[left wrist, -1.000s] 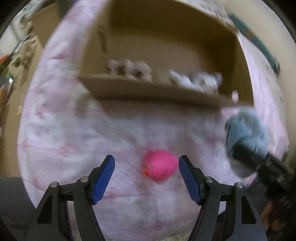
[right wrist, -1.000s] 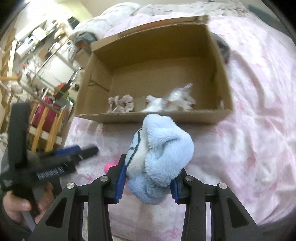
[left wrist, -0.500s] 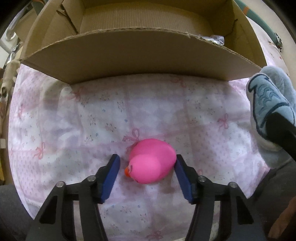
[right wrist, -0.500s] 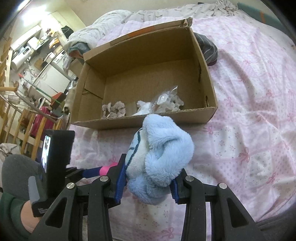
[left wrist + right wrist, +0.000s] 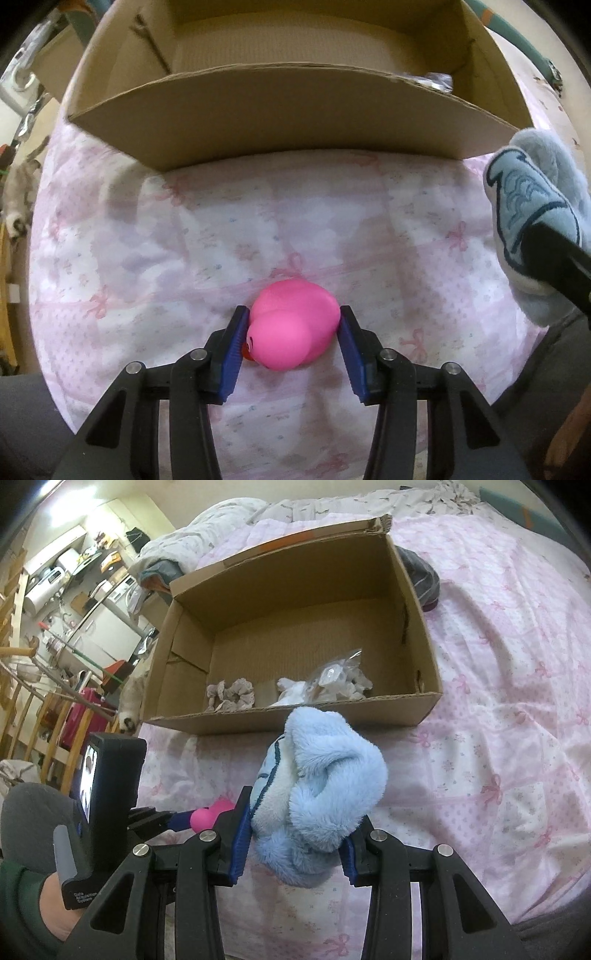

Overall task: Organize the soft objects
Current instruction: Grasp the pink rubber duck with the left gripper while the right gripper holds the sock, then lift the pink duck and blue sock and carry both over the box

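Pointing straight down, left tool closing around pink duck.

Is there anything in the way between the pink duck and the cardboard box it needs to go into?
Only the box's own near wall. The pink duck lies on the bedspread with bare fabric up to the cardboard box, so it must be lifted over that wall. The left gripper is closing around the duck.
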`<state>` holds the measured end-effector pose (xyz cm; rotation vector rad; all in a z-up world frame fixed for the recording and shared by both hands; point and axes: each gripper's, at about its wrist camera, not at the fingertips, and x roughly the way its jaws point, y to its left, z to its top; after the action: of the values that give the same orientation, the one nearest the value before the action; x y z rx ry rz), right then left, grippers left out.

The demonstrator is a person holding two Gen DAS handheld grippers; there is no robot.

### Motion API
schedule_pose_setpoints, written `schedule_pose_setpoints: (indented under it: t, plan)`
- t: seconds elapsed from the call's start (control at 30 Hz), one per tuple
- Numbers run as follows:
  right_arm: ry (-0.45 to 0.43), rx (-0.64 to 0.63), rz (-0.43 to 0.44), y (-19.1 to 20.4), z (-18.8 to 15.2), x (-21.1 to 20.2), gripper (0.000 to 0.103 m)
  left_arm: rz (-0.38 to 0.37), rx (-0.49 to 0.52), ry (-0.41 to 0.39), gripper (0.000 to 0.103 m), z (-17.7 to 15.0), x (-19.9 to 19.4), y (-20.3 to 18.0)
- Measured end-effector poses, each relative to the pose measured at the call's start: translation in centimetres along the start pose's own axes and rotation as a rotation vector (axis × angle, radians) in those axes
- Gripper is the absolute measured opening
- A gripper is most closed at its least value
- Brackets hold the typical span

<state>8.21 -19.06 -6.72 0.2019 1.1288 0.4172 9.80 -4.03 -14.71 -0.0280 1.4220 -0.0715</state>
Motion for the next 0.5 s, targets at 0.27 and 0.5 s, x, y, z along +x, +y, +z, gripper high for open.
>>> schedule_pose_setpoints:
  t: [0.27, 0.5]
  plan:
    - [0.021, -0.027, -0.004, 0.6, 0.0, 0.7, 0.042, 0.107, 0.008, -0.015, 0.044, -0.8, -0.5, 1.7]
    - [0.032, -0.044, -0.003, 1.0, 0.0, 1.1, 0.042, 0.134, -0.009, -0.028, 0.044, -1.1, -0.5, 3.7]
